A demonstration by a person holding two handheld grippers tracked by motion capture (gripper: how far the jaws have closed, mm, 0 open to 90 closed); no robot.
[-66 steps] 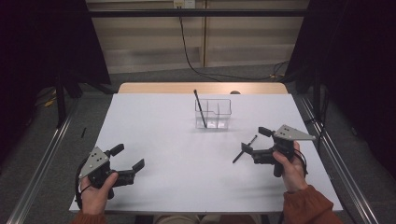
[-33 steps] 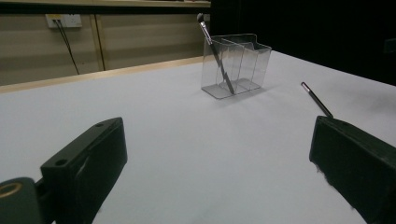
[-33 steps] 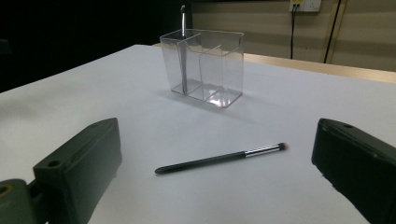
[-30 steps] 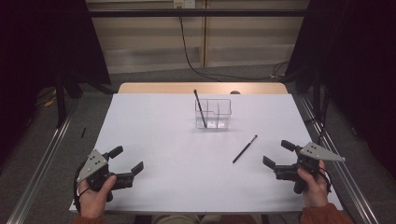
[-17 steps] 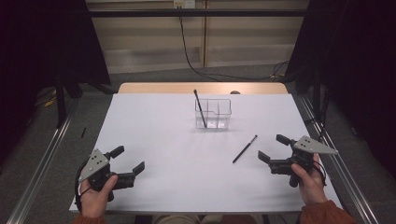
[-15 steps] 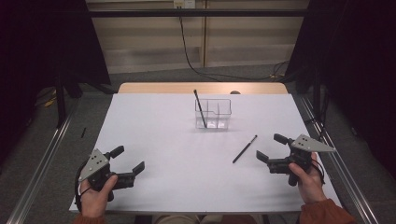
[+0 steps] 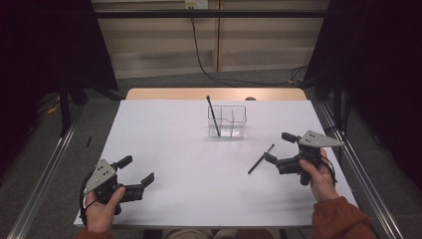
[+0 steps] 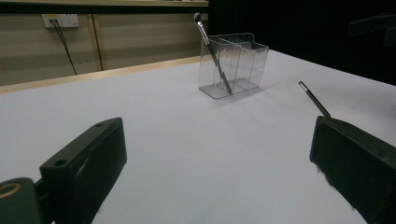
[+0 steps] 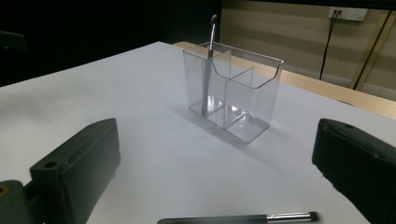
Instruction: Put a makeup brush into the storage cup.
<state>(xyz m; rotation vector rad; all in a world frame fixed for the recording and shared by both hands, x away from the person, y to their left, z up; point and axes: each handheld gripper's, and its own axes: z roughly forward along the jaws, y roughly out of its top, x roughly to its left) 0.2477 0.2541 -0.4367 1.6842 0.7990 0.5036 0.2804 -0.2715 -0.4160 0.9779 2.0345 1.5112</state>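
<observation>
Black brush lies flat on white table, just before right gripper, jaws spread wide. Right hand held low, gripper aimed leftward; left gripper likewise spread.

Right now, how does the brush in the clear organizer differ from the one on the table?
The brush in the organizer stands tilted, its bristle end up and lower end inside the clear organizer; the loose brush lies flat on the white table. The first is far from both grippers; the second lies just ahead of the open right gripper. Both are slim and dark.
</observation>
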